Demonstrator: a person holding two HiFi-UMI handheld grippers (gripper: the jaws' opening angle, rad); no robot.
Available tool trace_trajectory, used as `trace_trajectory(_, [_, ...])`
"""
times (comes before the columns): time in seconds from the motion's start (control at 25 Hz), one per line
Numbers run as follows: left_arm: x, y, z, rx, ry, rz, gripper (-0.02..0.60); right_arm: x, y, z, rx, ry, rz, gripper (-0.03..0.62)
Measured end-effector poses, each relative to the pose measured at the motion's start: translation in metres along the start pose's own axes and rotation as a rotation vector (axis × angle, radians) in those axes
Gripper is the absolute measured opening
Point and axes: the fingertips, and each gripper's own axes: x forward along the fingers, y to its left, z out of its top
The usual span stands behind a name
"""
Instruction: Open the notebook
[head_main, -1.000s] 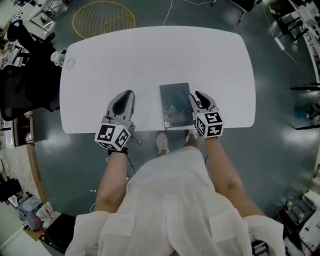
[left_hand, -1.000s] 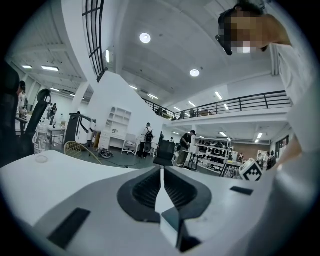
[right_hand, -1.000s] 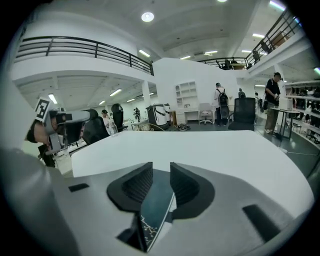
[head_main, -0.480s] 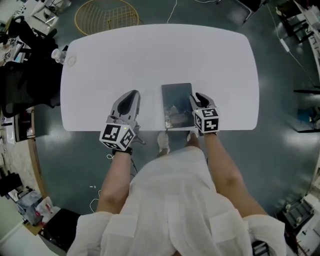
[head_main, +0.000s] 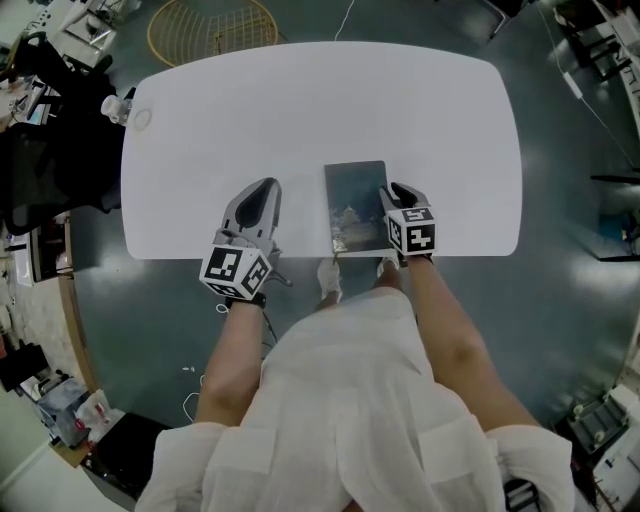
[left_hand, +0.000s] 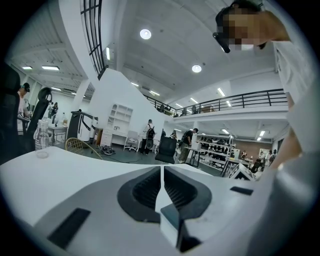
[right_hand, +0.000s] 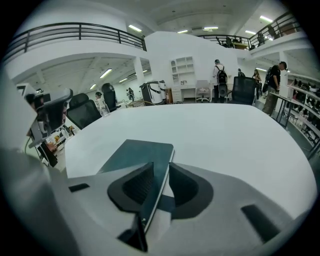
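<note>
So the notebook (head_main: 355, 205) is lying flat and closed on the white table (head_main: 300, 110), dark teal cover up, right at the near edge in front of the person. Its long axis runs straight away from them, with the short ends facing the near and far sides of the table. The right gripper (head_main: 394, 196) is angled down at the notebook's right long edge, close to the nearer corner. In the right gripper view that edge runs right up between the jaws. They're closing on it but stand fairly wide, with a bit of gap on the right side, so no real pinch yet. The left gripper (head_main: 261, 190) is over the table off to the notebook's left, apart from it. Its jaws are nearly together, just a sliver of table showing between them, nothing held.
</note>
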Motion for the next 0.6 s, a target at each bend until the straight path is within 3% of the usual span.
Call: trace_trajectory(0.6, [0.0028,0.0014,-0.0007,0.002,0.005,-0.005,0.021,0.0082,-0.0006,-0.0088,0.044,0.044,0.017,0.080])
